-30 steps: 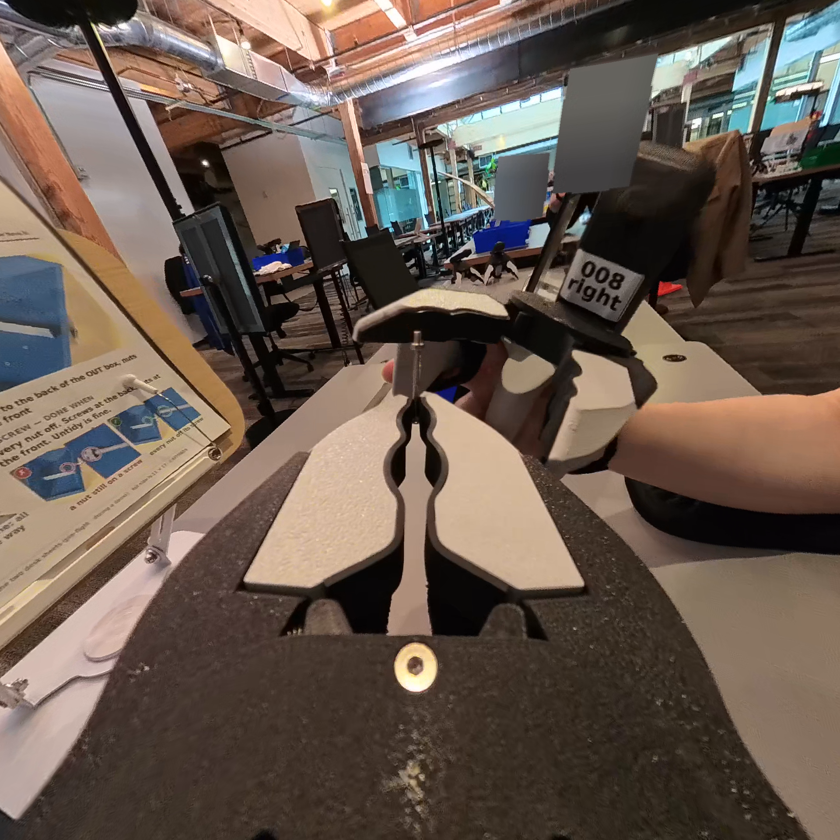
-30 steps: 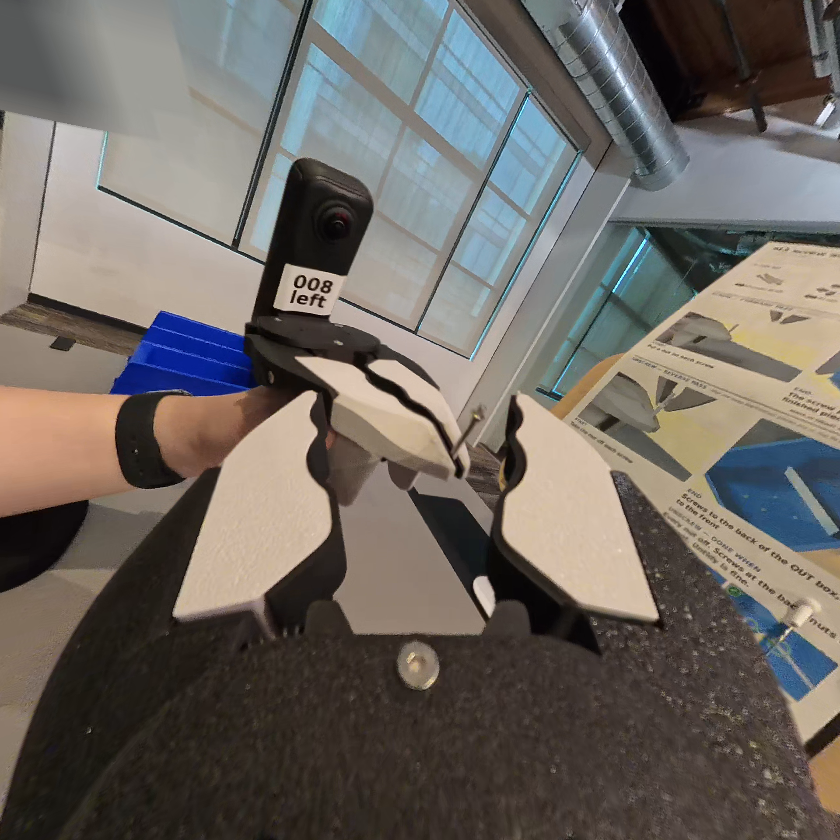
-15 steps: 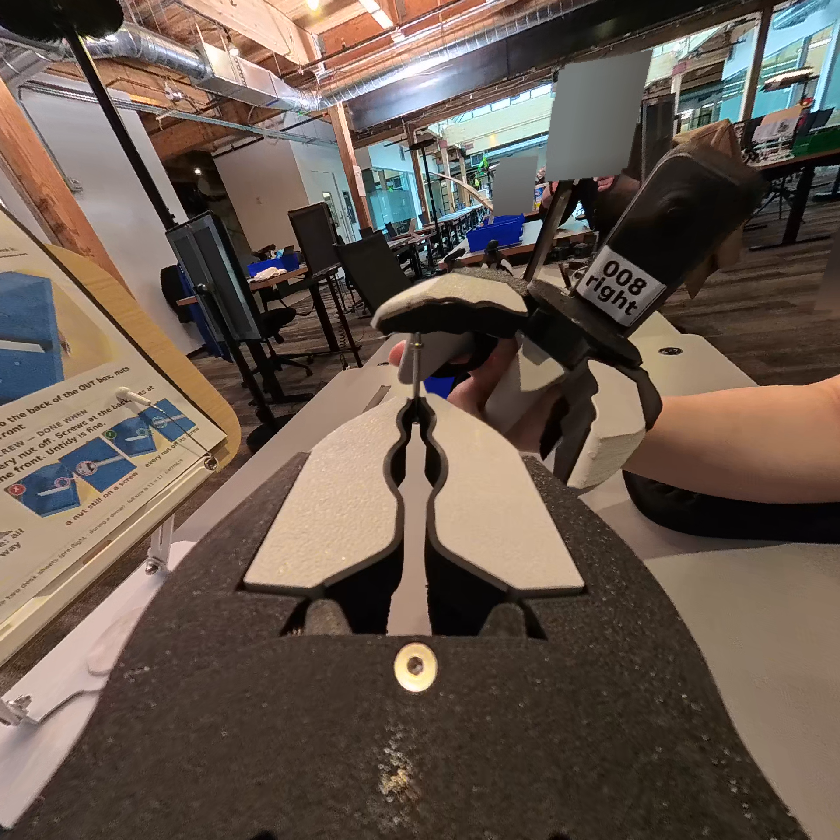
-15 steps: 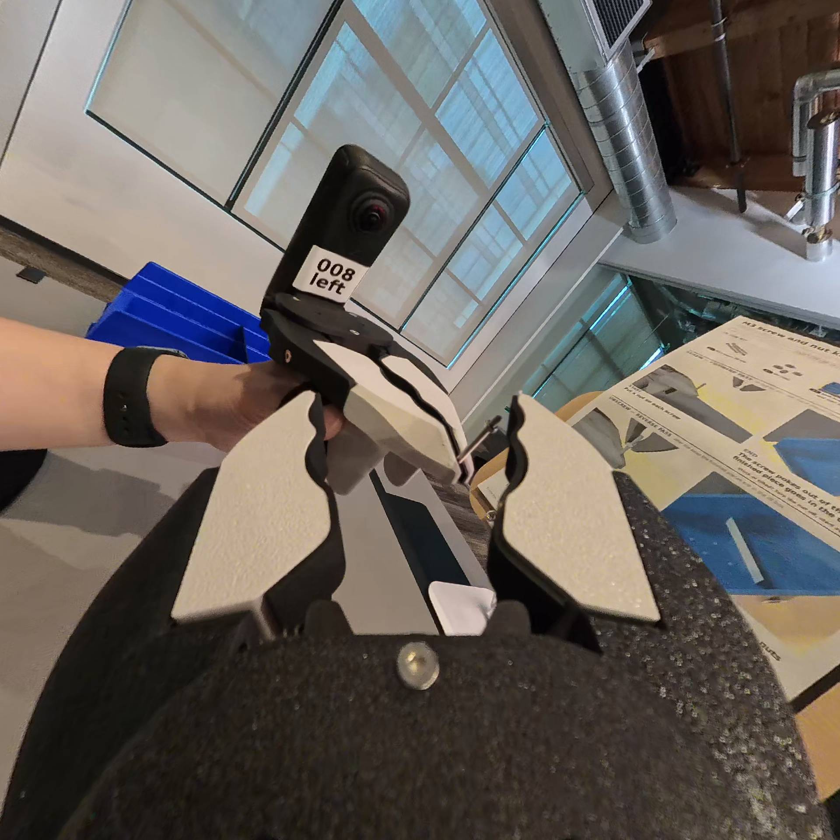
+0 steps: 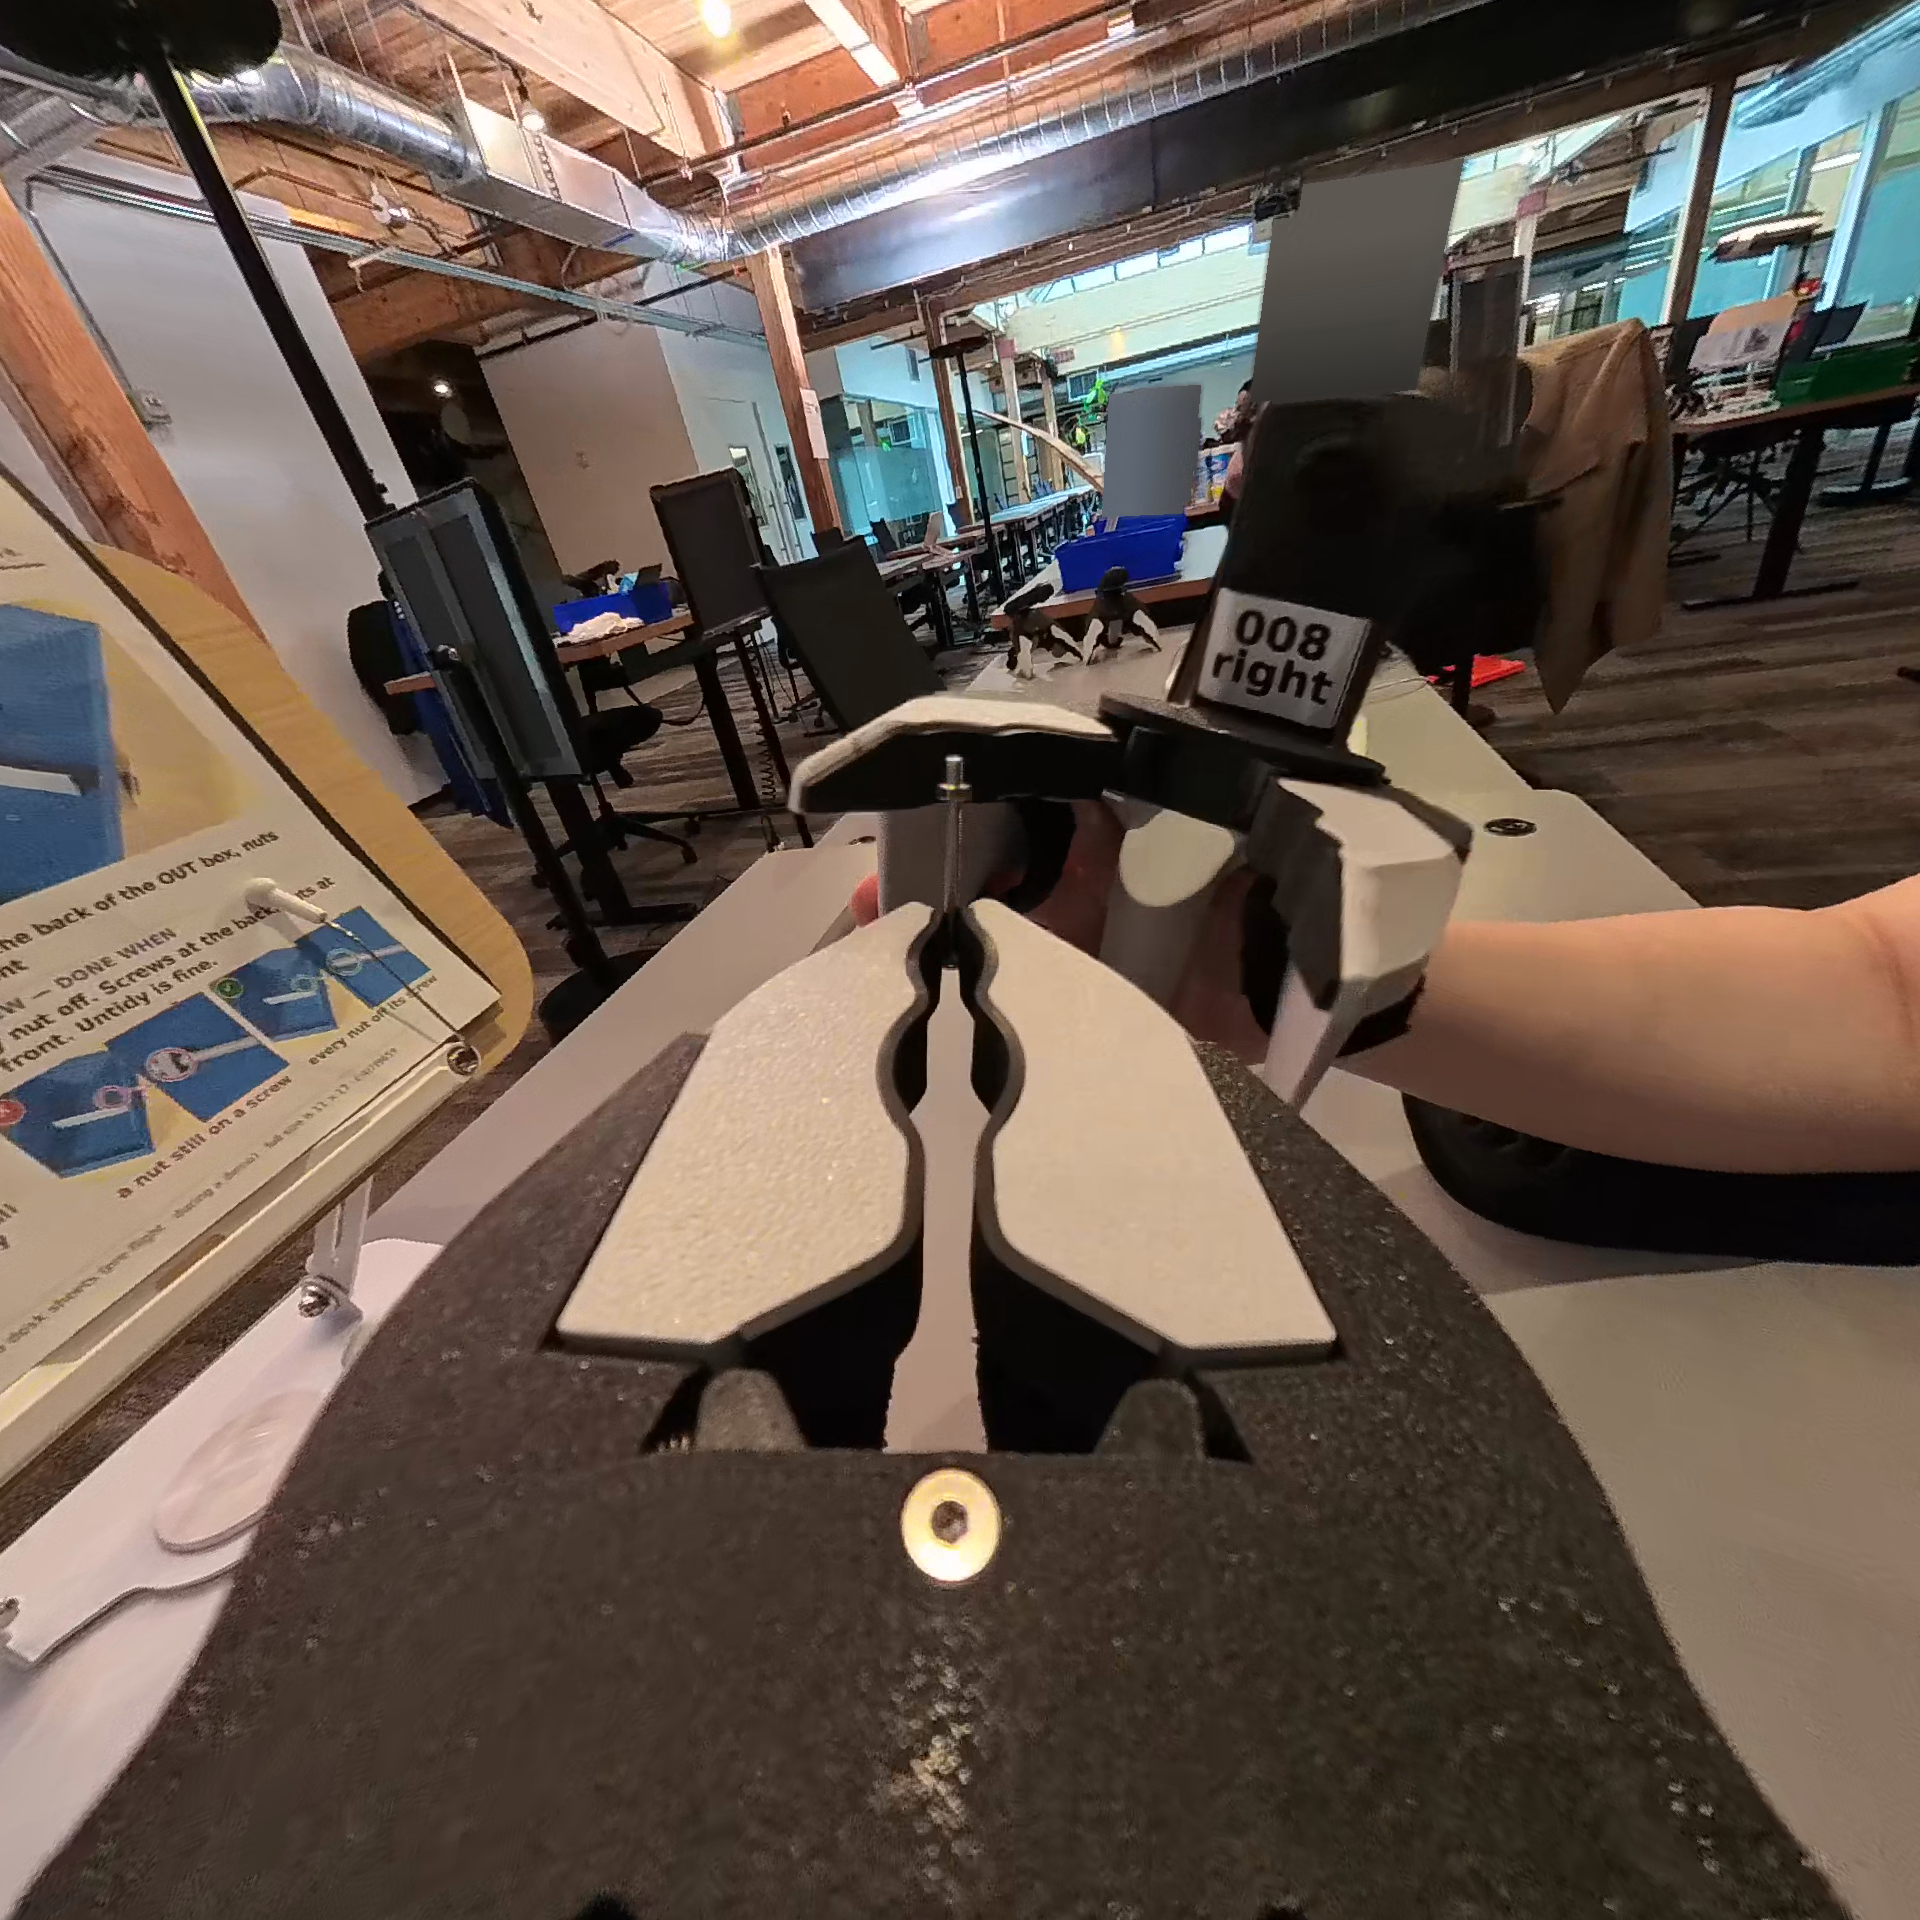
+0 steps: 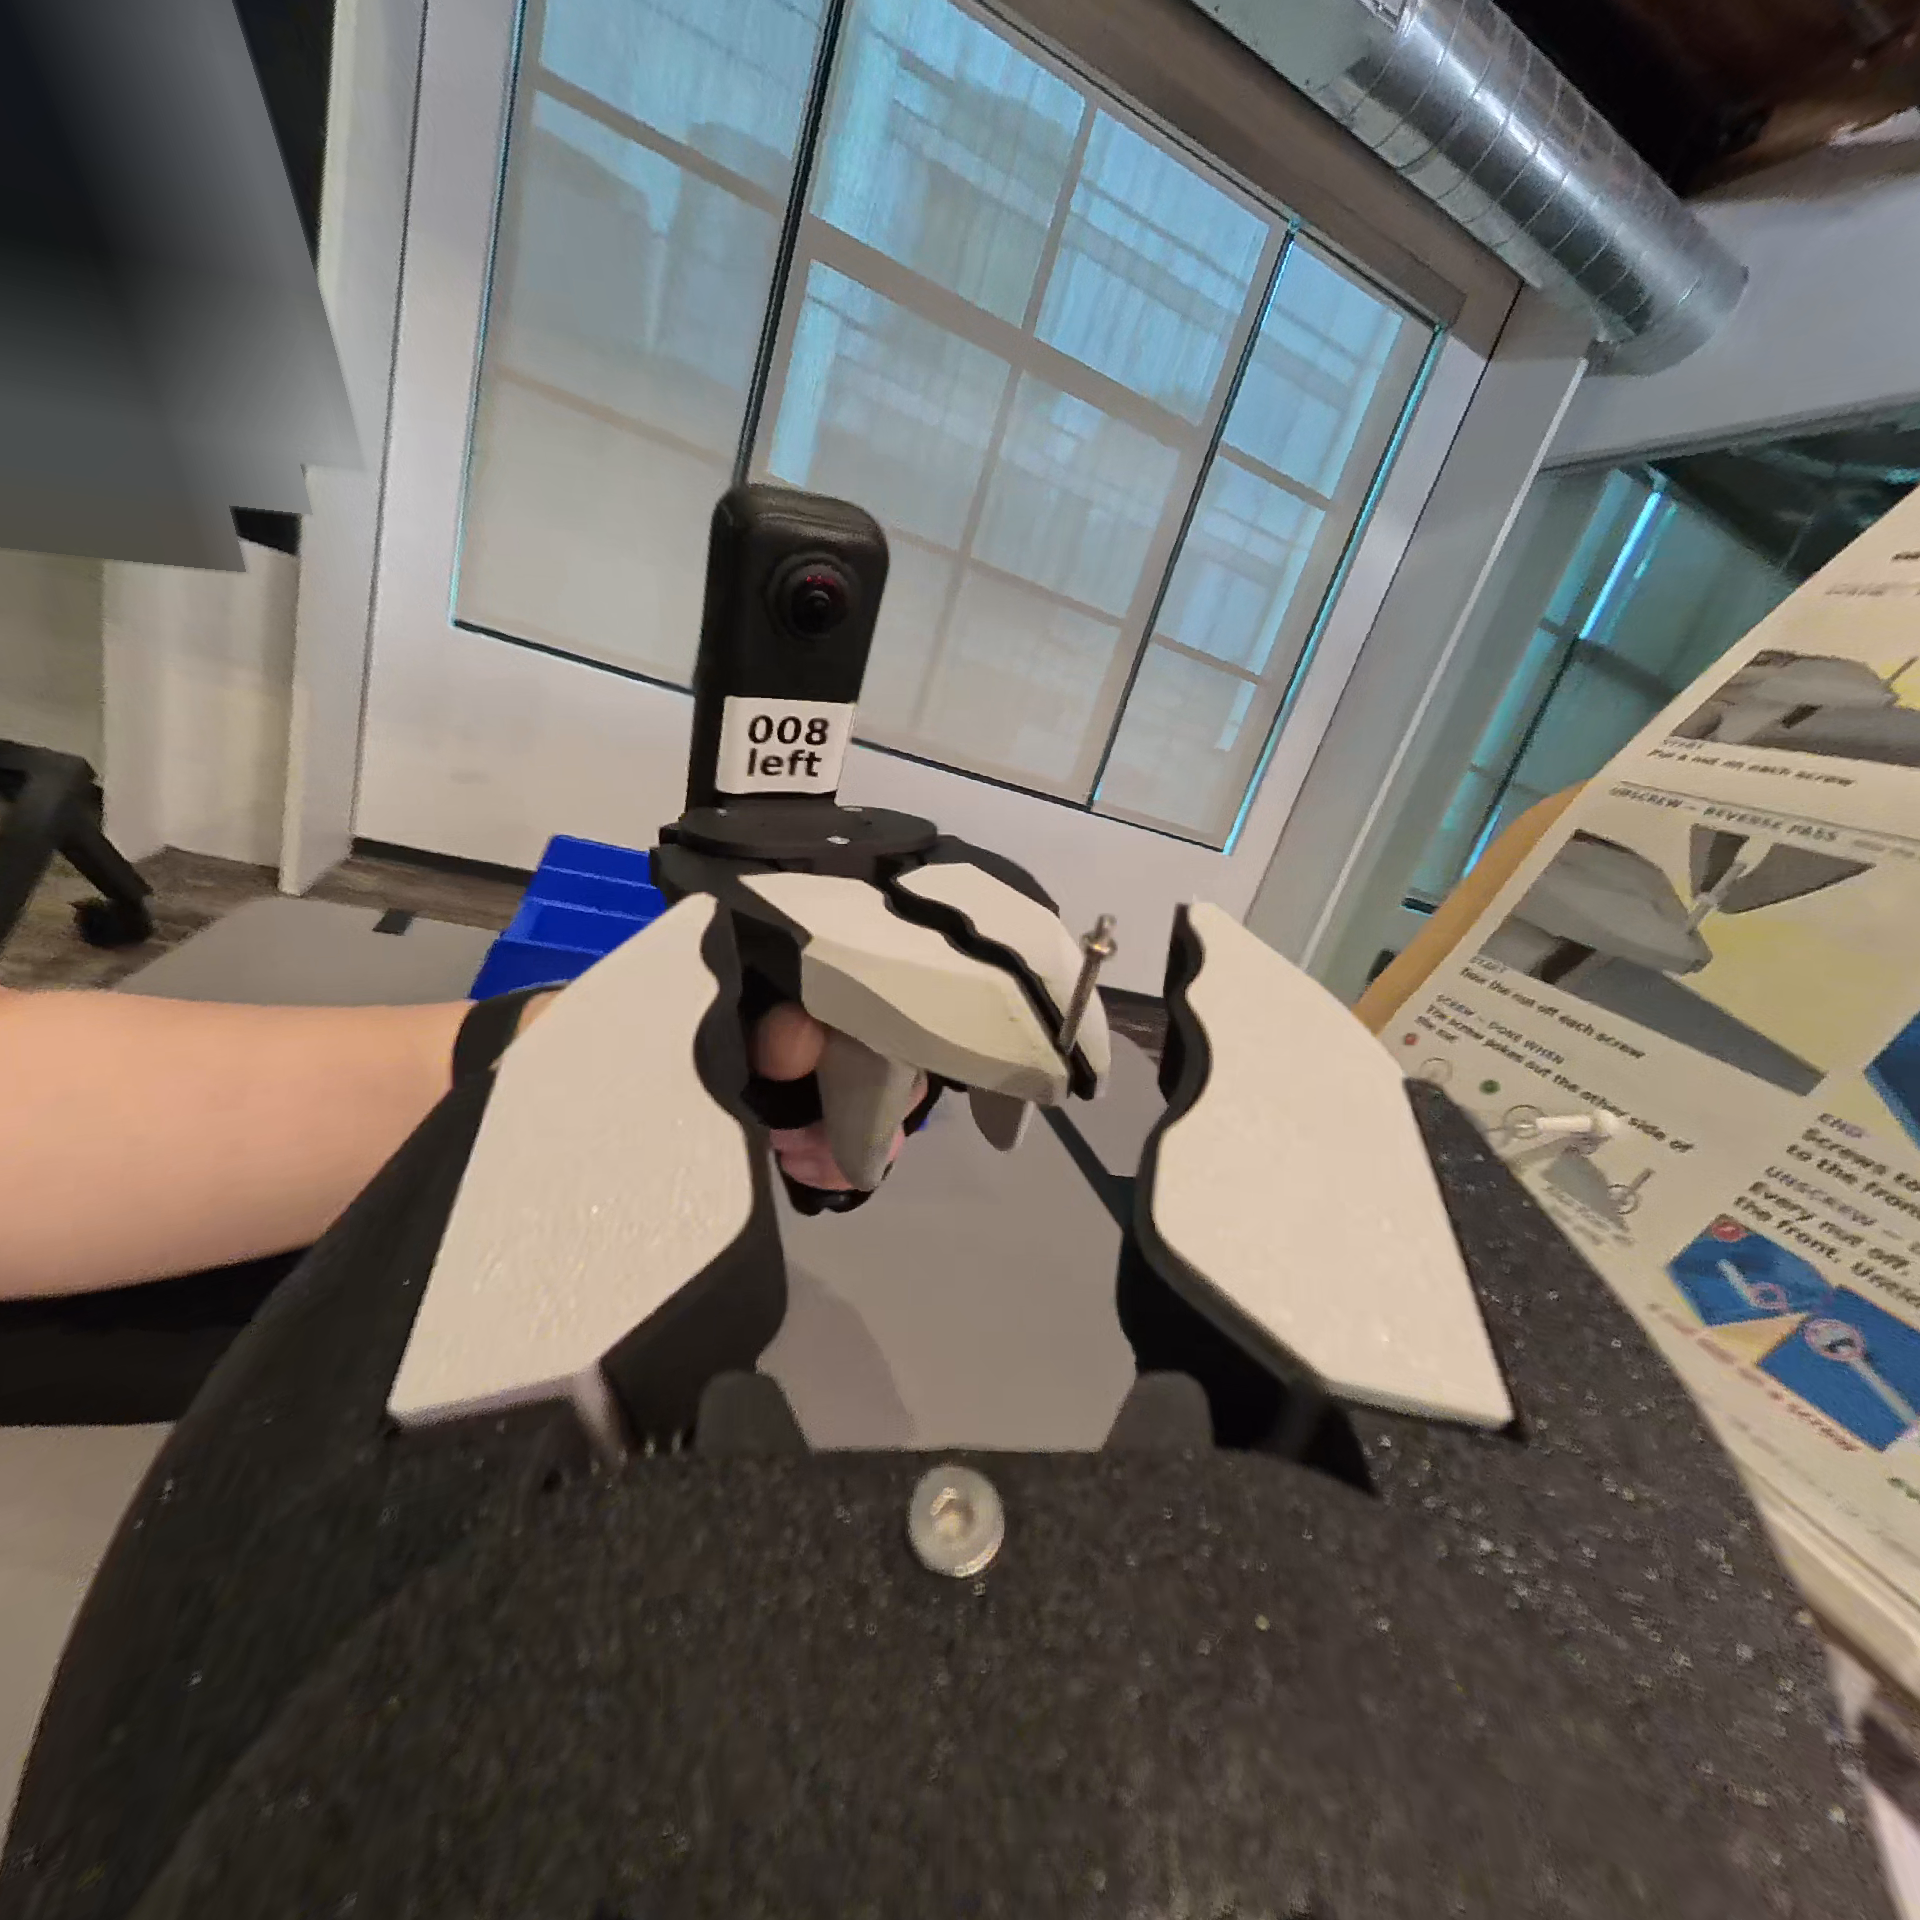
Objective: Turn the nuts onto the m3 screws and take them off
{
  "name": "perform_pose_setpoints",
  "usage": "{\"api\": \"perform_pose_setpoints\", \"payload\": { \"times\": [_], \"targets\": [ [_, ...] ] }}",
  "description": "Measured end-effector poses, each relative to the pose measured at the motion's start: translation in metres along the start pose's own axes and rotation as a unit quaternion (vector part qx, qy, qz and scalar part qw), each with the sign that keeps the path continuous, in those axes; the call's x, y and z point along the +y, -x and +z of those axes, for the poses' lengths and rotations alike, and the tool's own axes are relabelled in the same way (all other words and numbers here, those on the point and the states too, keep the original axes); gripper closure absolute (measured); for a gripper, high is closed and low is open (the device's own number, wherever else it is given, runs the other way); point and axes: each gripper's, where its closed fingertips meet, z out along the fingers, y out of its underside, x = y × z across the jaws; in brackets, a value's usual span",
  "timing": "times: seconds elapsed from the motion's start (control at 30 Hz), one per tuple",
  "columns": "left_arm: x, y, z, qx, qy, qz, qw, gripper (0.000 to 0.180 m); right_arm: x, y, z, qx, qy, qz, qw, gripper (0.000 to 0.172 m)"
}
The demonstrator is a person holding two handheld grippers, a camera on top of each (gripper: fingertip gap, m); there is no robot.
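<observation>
A white label [image 5: 1276, 660] with dark print marks the black camera [image 5: 1351, 499] on the right gripper [image 6: 940, 925]. A second white label [image 6: 787, 750] marks the left gripper [image 5: 948, 920]. Left of that gripper, an instruction poster [image 5: 156, 987] carries captioned pictures.

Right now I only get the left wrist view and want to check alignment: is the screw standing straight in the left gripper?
Observer: No. From the right wrist view the screw leans, its top tipped toward the right gripper's far finger.
Operator: Is it between the right gripper's fingers?
Observer: Yes, in the open gap, nearer the finger by the instruction sheet; neither finger touches it.
Operator: Anything behind the left gripper?
Observer: Blue bins, below a large window.
</observation>
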Motion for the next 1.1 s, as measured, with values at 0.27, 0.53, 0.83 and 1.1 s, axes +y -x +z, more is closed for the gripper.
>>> {"api": "perform_pose_setpoints", "payload": {
  "times": [0.27,0.53,0.83,1.1],
  "targets": [
    [0.006,0.001,0.004,0.003,0.007,-0.016,1.0,0.178,0.0,0.0,0.003,-0.021,-0.015,0.085,0.996,0.092],
    [0.006,0.006,0.003,-0.01,0.007,-0.02,1.0,0.178,0.002,0.003,0.004,-0.027,0.001,0.066,0.997,0.092],
    [-0.003,0.009,-0.006,-0.012,-0.009,-0.026,1.0,0.178,0.003,-0.006,0.001,-0.007,0.005,0.062,0.998,0.092],
    [0.002,0.002,0.005,-0.005,0.007,-0.02,1.0,0.178,0.001,0.004,0.005,-0.022,0.007,0.048,0.999,0.093]
  ]
}}
